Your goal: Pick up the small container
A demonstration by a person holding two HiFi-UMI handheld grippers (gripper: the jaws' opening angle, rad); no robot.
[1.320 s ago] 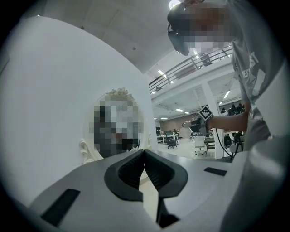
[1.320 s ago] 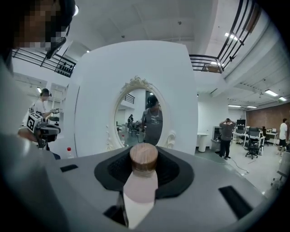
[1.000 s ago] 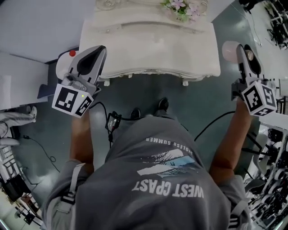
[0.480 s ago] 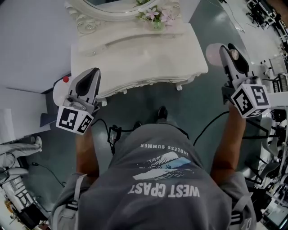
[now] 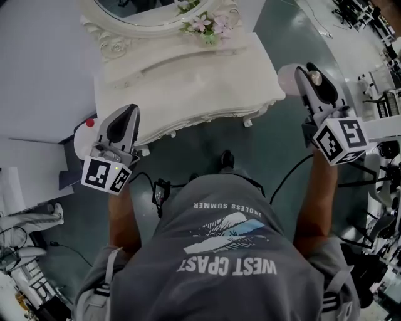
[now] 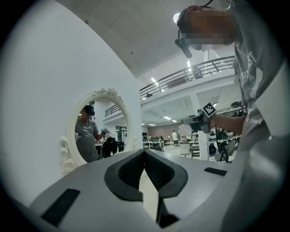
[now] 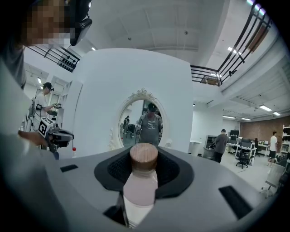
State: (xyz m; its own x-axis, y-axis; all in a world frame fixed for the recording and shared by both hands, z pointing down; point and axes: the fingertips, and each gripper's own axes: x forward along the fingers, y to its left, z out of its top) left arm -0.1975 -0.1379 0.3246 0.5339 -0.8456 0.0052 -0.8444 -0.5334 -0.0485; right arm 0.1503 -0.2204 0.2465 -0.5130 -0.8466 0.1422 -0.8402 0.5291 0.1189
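The small container [image 7: 138,186] is a pale pink bottle with a round wooden cap. It stands between the jaws of my right gripper [image 7: 144,159], which is shut on it. In the head view that gripper [image 5: 311,84] is raised at the right, off the table's right corner, and the cap [image 5: 316,78] shows in its dark recess. My left gripper [image 5: 123,119] hangs at the left, in front of the table's left end. In the left gripper view its jaws [image 6: 145,156] meet at the tips with nothing between them.
A white ornate dressing table [image 5: 188,75] stands ahead, with an oval mirror [image 5: 147,9] and flowers [image 5: 203,24] at its back. A white object with a red knob [image 5: 88,124] sits on the floor at the left. Cables [image 5: 156,188] trail near the feet; equipment [image 5: 382,188] crowds the right.
The view has swung: the table now lies further up and left, with the mirror showing. Both grippers have drifted left in the picture. The right gripper still holds the bottle.
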